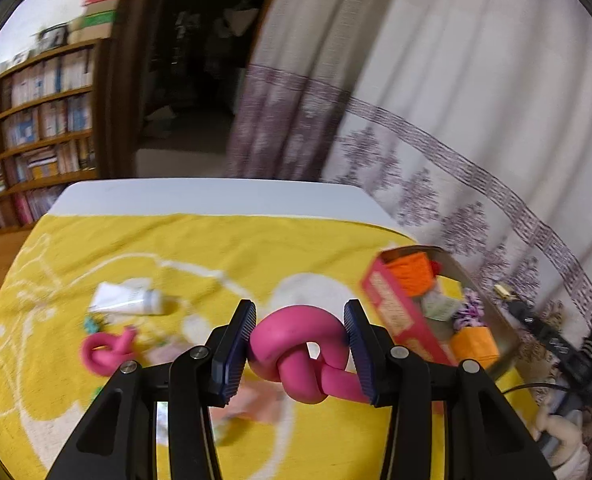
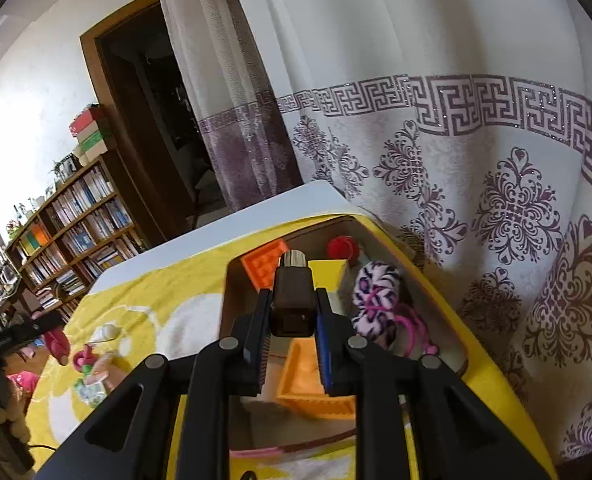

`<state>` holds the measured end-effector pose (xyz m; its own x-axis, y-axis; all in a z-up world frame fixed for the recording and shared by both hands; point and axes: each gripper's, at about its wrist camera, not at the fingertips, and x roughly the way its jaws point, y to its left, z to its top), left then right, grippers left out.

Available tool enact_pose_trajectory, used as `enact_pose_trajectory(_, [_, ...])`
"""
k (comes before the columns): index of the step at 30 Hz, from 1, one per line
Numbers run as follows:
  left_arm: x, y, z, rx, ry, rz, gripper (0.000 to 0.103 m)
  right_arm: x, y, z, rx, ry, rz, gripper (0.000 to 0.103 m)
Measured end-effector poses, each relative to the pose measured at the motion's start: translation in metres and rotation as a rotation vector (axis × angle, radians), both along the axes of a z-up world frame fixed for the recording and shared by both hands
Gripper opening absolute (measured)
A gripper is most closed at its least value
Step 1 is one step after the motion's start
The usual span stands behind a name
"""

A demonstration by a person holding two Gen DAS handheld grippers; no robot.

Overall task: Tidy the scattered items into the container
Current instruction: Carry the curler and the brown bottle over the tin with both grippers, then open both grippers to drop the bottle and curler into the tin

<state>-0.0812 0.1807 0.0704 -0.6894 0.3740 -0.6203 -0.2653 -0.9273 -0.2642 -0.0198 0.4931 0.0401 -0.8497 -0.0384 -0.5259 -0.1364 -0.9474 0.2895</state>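
The left claw [image 1: 300, 346] pinches a pink knotted tube [image 1: 296, 350] between its two pads, held above the yellow cloth [image 1: 224, 248] on the desk [image 1: 200, 196]. The right claw [image 2: 294, 320] grips a dark brown block with a metal tip [image 2: 292, 292] over the open box [image 2: 380, 226], which holds orange pieces, a red ball and a spotted bundle. A white tube [image 1: 126, 300] and another pink knot [image 1: 106, 350] lie on the cloth.
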Motion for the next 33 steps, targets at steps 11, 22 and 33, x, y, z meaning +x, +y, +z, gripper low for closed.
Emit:
enact_pose_trajectory(11, [-0.022, 0.097, 0.005, -0.019, -0.015, -0.135, 0.048, -0.01, 0.033, -0.023, -0.062, -0.04, -0.026, 0.024])
enact_pose_trajectory(22, [-0.043, 0.168, -0.01, -0.039, -0.047, -0.216, 0.048, 0.007, 0.036, -0.026, 0.057, 0.039, -0.168, 0.053])
enact_pose_trajectory(33, [-0.067, 0.193, -0.032, -0.046, -0.11, -0.242, 0.07, 0.011, 0.045, -0.026, 0.025, 0.052, -0.212, 0.057])
